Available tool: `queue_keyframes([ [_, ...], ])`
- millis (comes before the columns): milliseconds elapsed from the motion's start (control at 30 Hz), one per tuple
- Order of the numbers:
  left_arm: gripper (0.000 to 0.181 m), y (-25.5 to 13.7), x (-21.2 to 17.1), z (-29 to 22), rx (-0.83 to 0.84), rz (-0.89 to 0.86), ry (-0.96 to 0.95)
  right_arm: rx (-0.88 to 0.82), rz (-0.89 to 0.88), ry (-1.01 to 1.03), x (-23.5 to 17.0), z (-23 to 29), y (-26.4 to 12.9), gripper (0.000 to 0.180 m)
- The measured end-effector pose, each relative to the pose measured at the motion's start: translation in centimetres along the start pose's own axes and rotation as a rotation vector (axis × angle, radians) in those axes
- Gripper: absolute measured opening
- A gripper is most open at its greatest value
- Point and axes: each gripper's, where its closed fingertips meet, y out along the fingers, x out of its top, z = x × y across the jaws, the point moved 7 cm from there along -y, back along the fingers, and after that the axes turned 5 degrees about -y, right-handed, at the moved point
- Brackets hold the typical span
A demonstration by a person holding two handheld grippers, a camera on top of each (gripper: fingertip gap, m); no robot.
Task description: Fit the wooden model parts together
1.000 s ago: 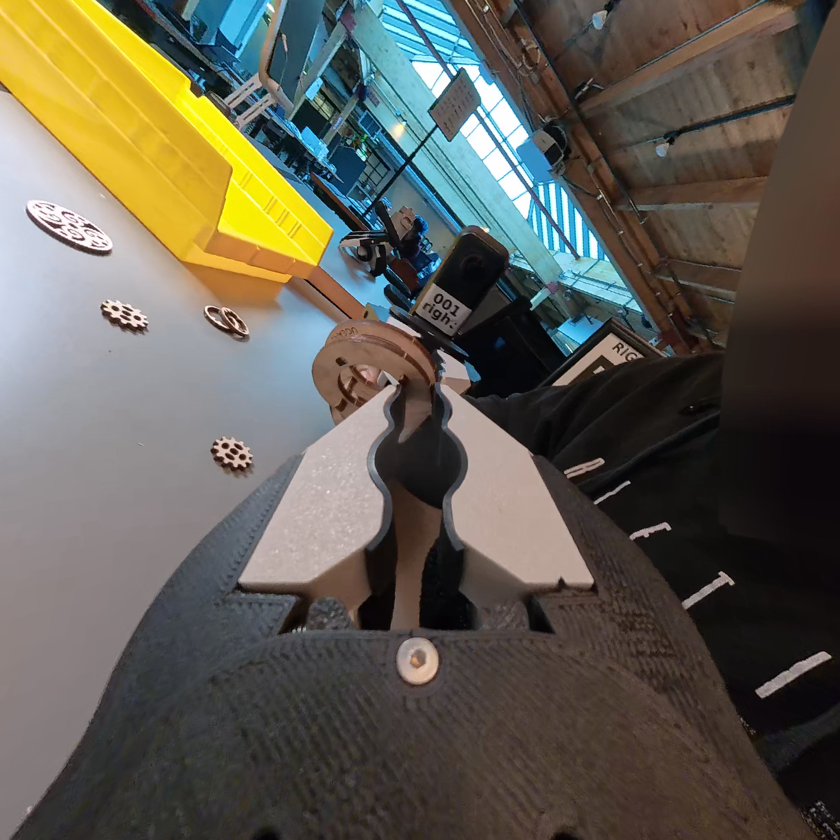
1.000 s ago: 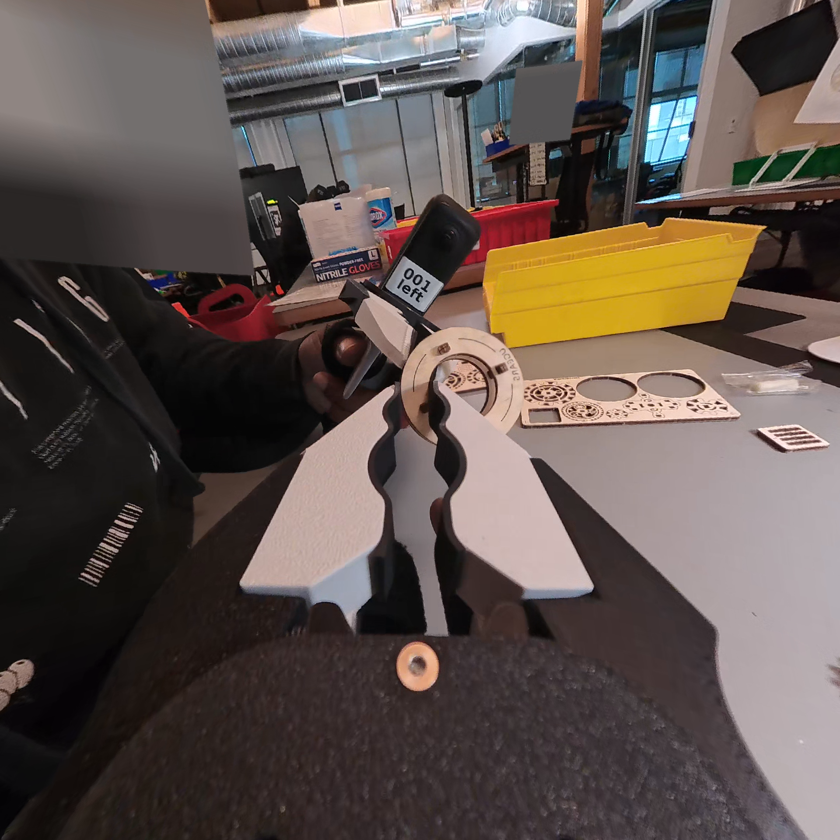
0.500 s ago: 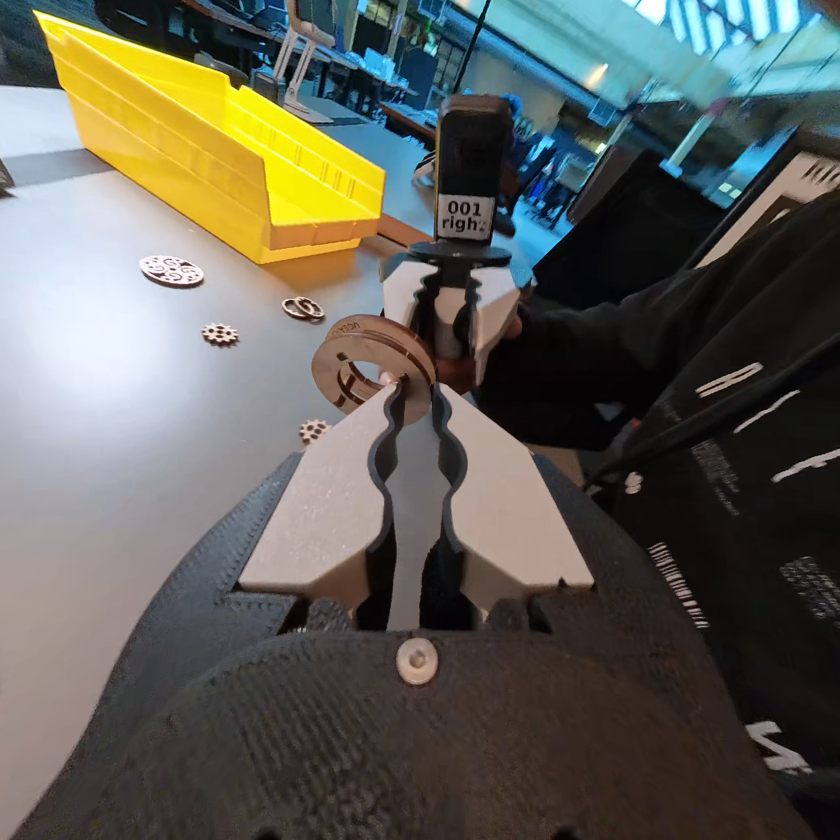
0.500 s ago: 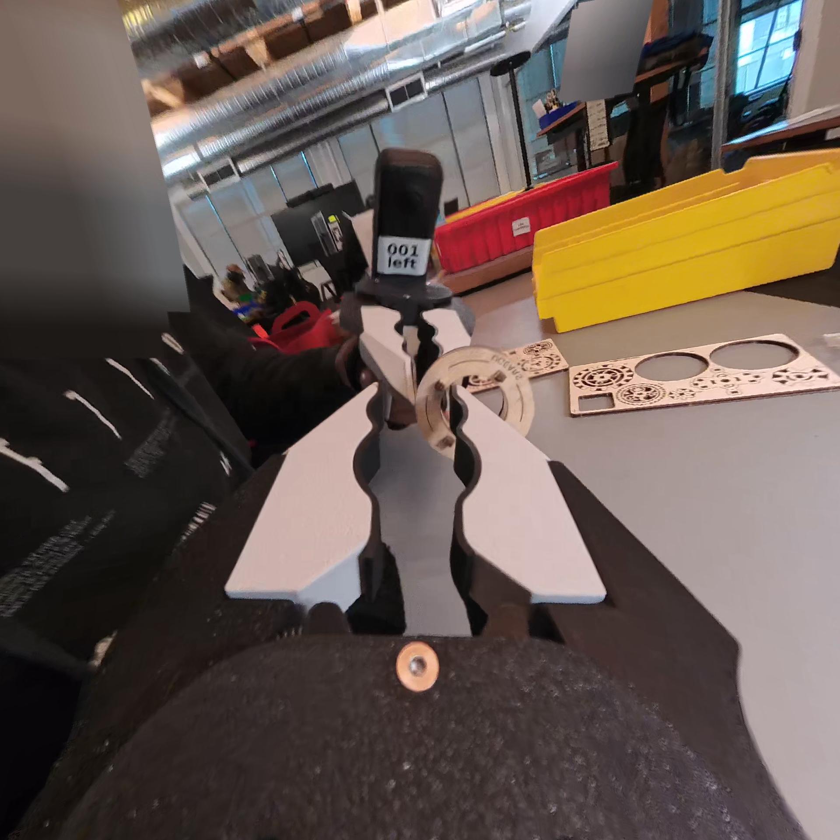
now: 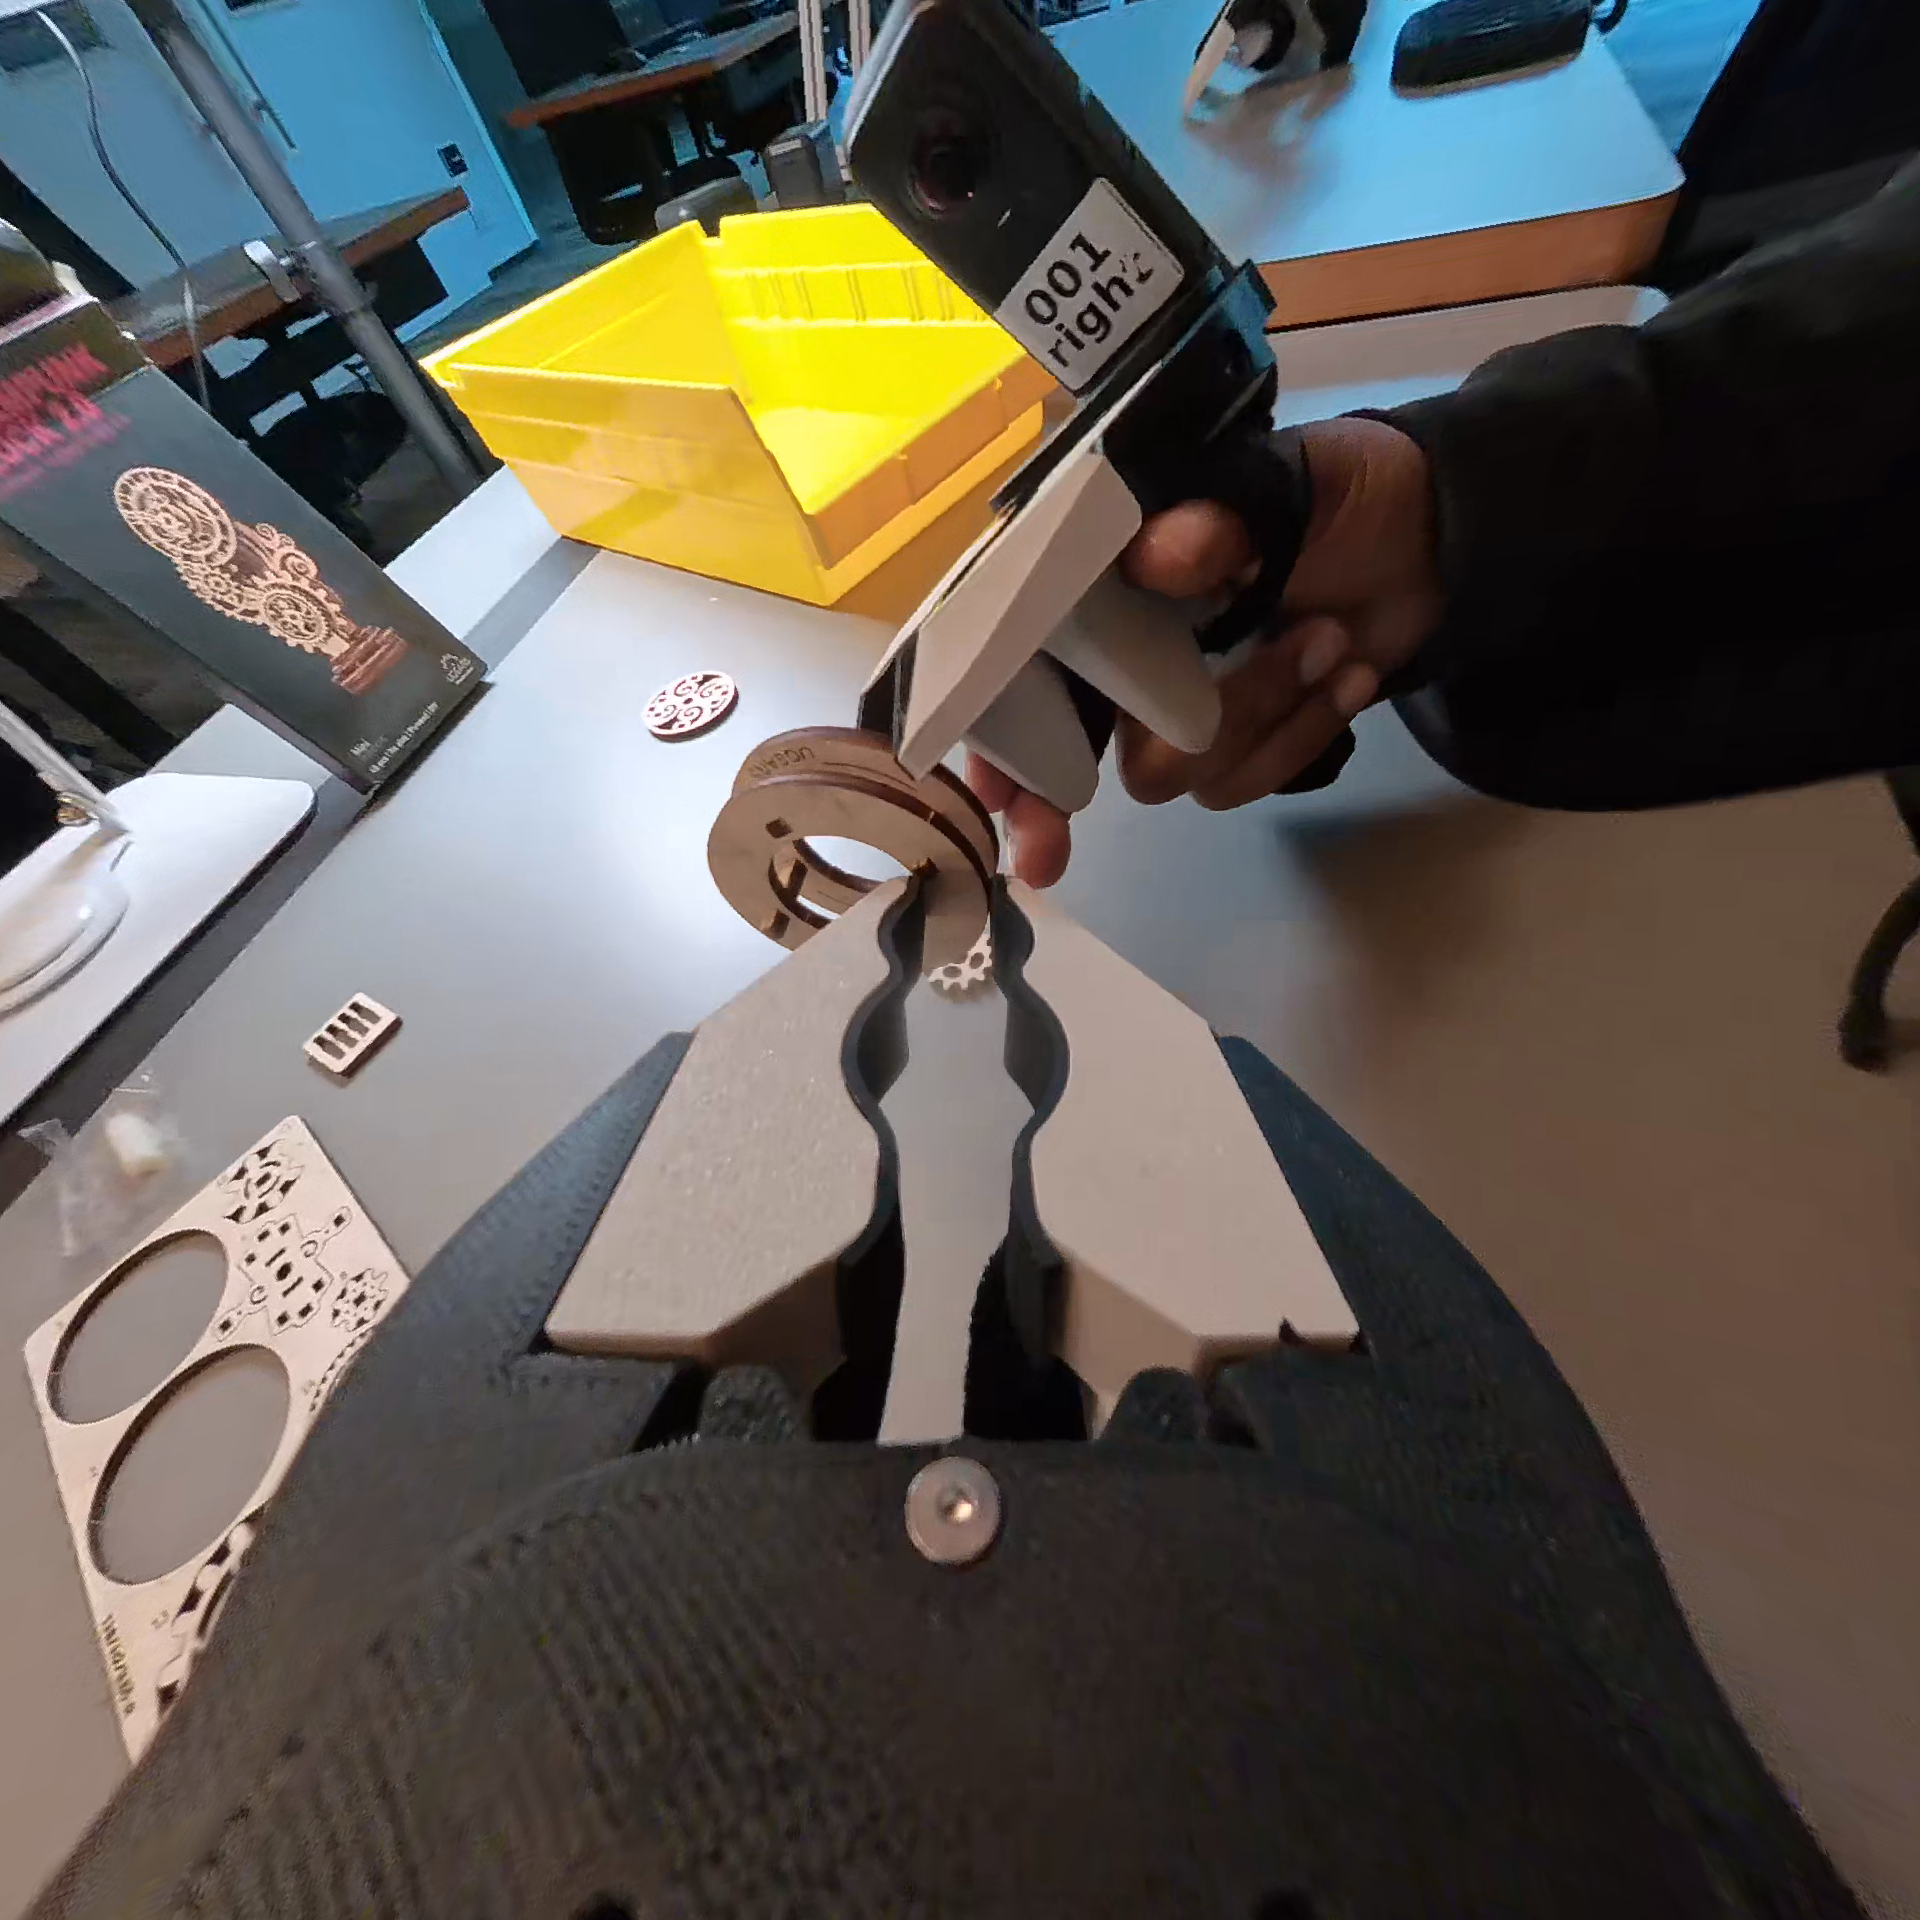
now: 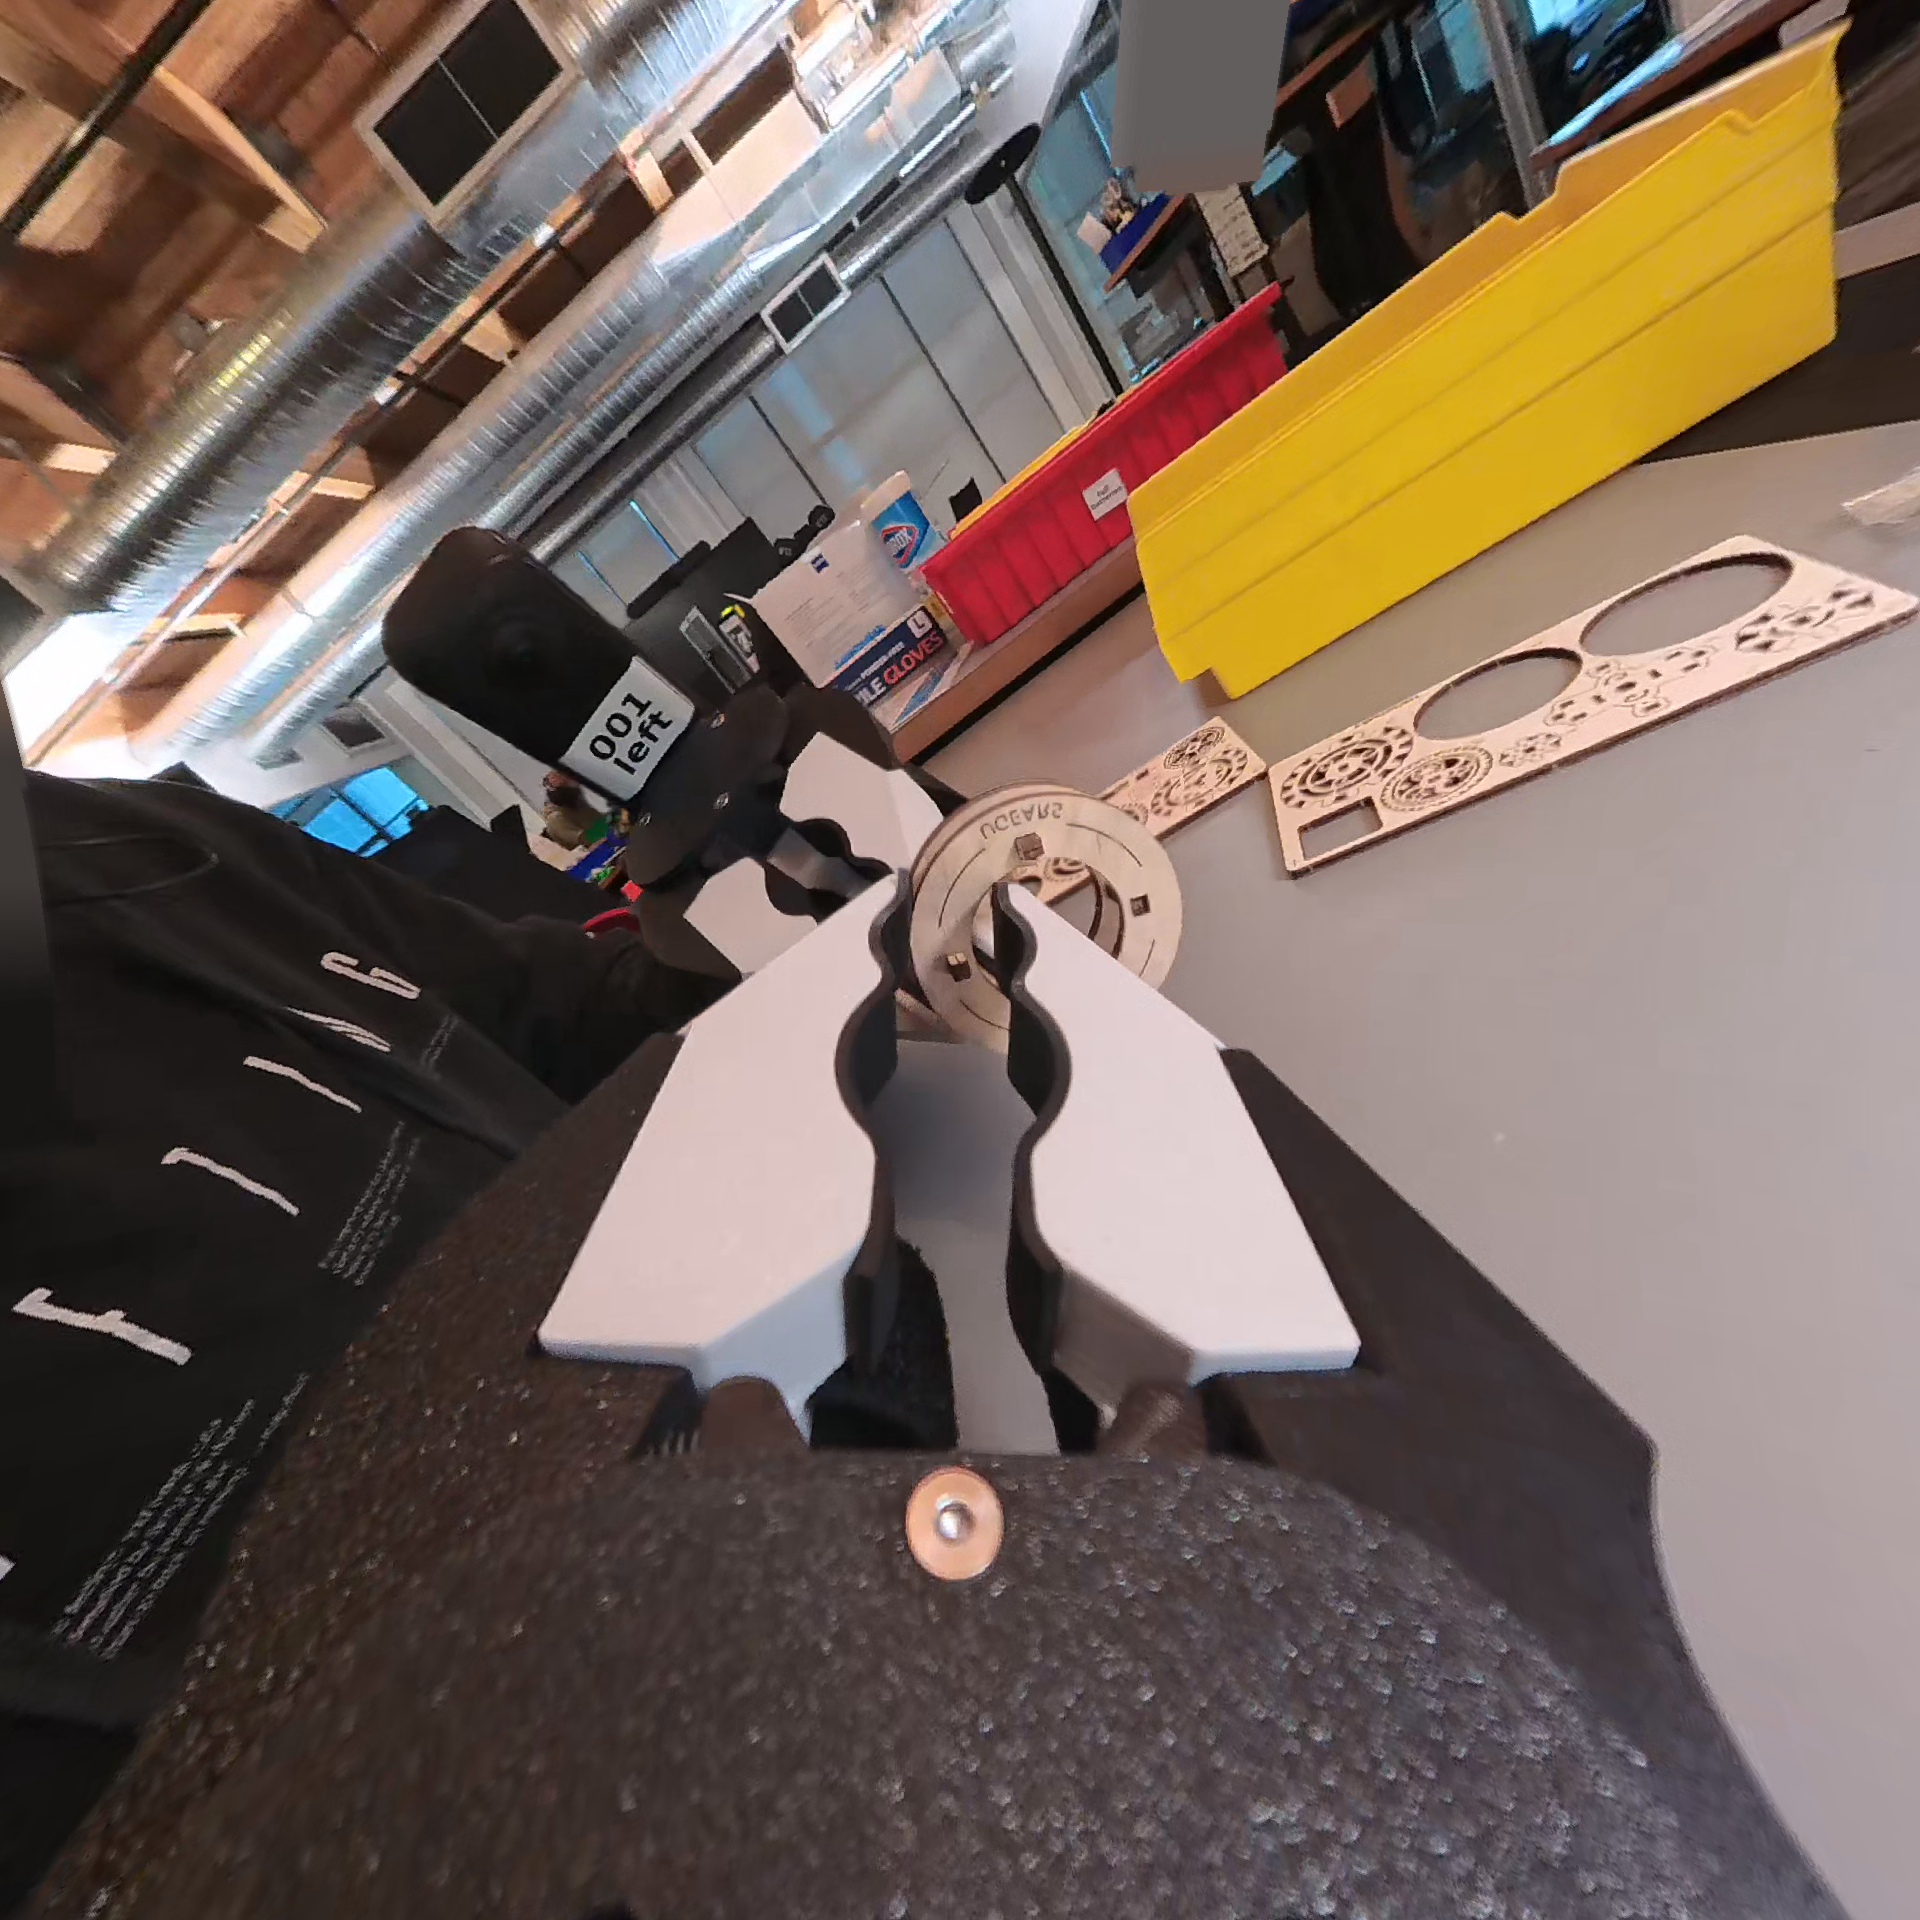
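Note:
A wooden double-ring part (image 5: 821,831) hangs just above the grey table (image 5: 520,935), between both grippers. My left gripper (image 5: 958,888) is shut on its near rim. My right gripper (image 5: 914,758) comes in from the upper right, its tips on the ring's far rim. In the right wrist view my right gripper (image 6: 945,914) is shut on the ring (image 6: 1091,883), and my left gripper (image 6: 873,831) holds it from the far left. A small wooden gear (image 5: 961,977) lies on the table under my left fingers.
A yellow bin (image 5: 769,416) stands behind the ring. The dark kit box (image 5: 229,561), a round fretwork disc (image 5: 690,703), a small slotted piece (image 5: 351,1029) and a punched wooden sheet (image 5: 208,1351) lie to the left. A red bin (image 6: 1091,520) is farther back. Both grippers' tips are close together, under 4 cm apart. From either gripper's tips it is about 25 cm to the small slotted piece (image 5: 351,1029).
Both grippers have turned together with the ring still held between them. The left wrist view now looks down onto the table, and the ring is lower.

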Motion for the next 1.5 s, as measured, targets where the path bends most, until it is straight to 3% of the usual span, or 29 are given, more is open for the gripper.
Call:
queue_keyframes([
  [133, 0.011, -0.5, 0.0, 0.3, -0.079, -0.078, -0.092, 0.065, -0.013, 0.09, -0.2, -0.1, -0.3, 0.011],
  [300, 0.033, -1.1, -0.5, 2.2, -0.41, -0.225, -0.678, 0.01, 0.019, -0.068, -0.6, 0.0, -0.4, 0.01],
  [433, 0.025, -0.4, -0.9, 2.5, -0.54, -0.262, -0.907, -0.006, 0.068, -0.226, -1.1, 1.0, 0.4, 0.01],
  [567, 0.01, -0.4, -1.2, 2.4, -0.53, -0.226, -0.893, -0.04, 0.105, -0.352, -1.6, 1.3, 0.6, 0.01],
  [633, 0.01, -0.4, -1.0, 1.8, -0.562, -0.213, -0.865, -0.034, 0.135, -0.324, -1.9, 1.2, 0.9, 0.022],
  [867, 0.01, -0.4, -0.7, 2.0, -0.534, -0.193, -0.821, -0.041, 0.147, -0.422, -1.8, 1.6, 1.2, 0.013],
  [1400, 0.011, -1.0, -1.1, 1.6, -0.578, -0.029, -0.686, 0.062, 0.178, -0.45, -2.3, 1.8, 0.5, 0.011],
  [1500, 0.011, -1.0, -0.8, 1.7, -0.553, -0.078, -0.668, 0.073, 0.146, -0.416, -2.3, 1.7, 0.6, 0.011],
])
